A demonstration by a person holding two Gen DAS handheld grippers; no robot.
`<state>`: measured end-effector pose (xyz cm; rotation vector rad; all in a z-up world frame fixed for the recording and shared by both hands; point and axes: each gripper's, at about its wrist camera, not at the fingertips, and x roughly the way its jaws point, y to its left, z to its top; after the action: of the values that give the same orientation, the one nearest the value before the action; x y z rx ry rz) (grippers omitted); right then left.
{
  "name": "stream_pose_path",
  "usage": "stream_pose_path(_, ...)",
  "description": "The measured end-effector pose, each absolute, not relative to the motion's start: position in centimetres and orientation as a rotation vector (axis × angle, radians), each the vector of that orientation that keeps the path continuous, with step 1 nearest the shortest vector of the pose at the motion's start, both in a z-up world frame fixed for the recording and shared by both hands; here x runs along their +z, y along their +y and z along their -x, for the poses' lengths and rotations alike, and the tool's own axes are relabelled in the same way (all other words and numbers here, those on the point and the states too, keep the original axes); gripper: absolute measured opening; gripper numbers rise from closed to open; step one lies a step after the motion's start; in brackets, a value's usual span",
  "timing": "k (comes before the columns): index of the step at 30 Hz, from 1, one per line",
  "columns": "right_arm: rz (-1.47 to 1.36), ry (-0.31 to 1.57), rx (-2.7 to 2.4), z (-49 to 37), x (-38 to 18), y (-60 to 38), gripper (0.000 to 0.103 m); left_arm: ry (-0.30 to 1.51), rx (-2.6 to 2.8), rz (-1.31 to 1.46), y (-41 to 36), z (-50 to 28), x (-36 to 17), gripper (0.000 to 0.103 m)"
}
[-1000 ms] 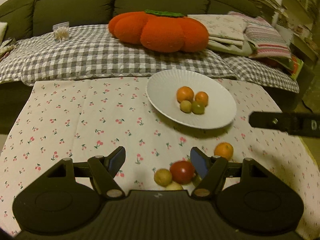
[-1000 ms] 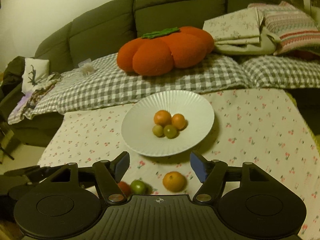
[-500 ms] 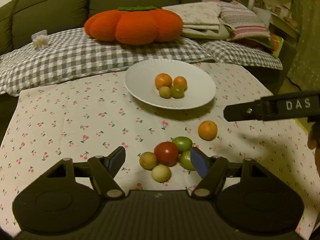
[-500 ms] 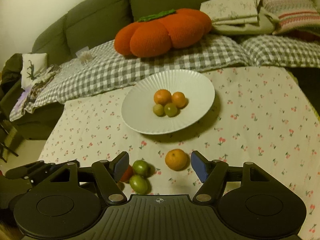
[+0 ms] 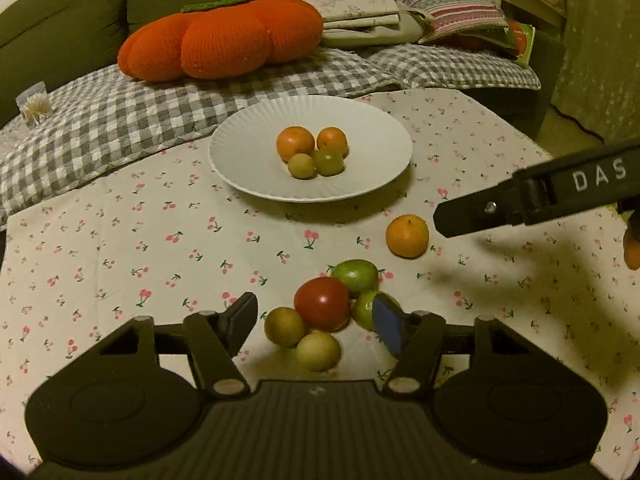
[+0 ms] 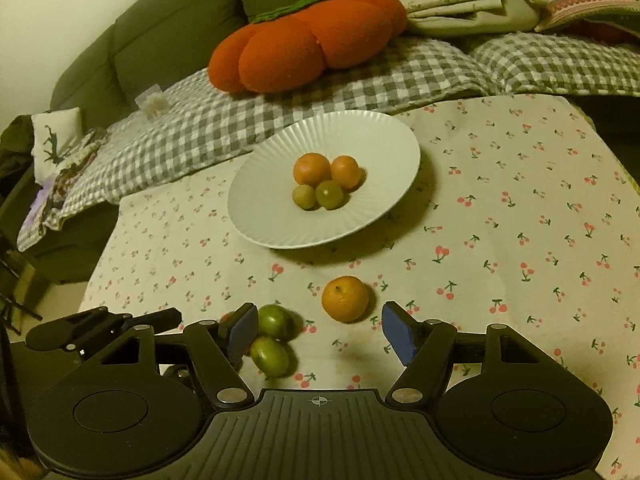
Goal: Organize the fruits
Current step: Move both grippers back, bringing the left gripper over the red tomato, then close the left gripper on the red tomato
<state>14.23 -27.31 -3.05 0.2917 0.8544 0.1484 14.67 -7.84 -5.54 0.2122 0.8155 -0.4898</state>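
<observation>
Now we see both tongs hanging wide open and empty over the desk [image 5: 100, 240], which wears a cherry-print cloth. Our left tongs [image 5: 314, 322] hover above a tight cluster of loose fruit: a red tomato [image 5: 322, 303] touching two green fruits [image 5: 355, 278] on its far and right sides, with two yellowish fruits [image 5: 285, 326] just in front of it. Our right tongs [image 6: 319, 330] sit near a lone orange [image 6: 345, 298], which lies apart from the cluster, between it and the white plate [image 6: 280, 224]. On that ribbed plate four fruits [image 6: 321, 181] rest together, two orange ones behind two small green ones. Beyond the desk, a pumpkin-shaped cushion [image 5: 224, 38] lies on a checked blanket [image 5: 100, 120] over the sofa.
</observation>
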Motion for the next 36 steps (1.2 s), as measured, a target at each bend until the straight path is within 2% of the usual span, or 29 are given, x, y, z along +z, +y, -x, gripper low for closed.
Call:
stream_pose_path(8,-0.298,0.861,0.147,-14.5,-3.2,-27.4,0.069,0.846,-0.526,-0.246,-8.2,-15.6,-6.4,0.059)
stream_pose_path(17,-0.3,0.869,0.132,-14.9,-3.5,-27.5,0.069,0.851,-0.513,-0.266,-8.3,-16.5,-7.0,0.049)
stream_pose_path(23,-0.296,0.875,0.129,-15.2,-3.7,-27.3,0.069,0.831,-0.519,-0.282,-8.5,-16.6,-7.0,0.046)
stream_pose_path(25,-0.296,0.875,0.127,-15.2,-3.8,-27.4,0.069,0.829,-0.554,-0.259,-8.4,-16.7,-6.7,0.026)
stream_pose_path(29,-0.298,0.878,0.122,-15.4,-3.9,-27.5,0.069,0.827,-0.552,-0.263,-8.5,-16.7,-6.8,0.026)
stream_pose_path(34,-0.306,0.876,0.113,-15.4,-3.9,-27.8,0.069,0.852,-0.541,-0.233,-8.0,-17.1,-7.0,0.043)
stream_pose_path(36,-0.306,0.872,0.114,-15.4,-3.7,-27.8,0.069,0.851,-0.548,-0.24,-8.0,-17.1,-7.1,0.045)
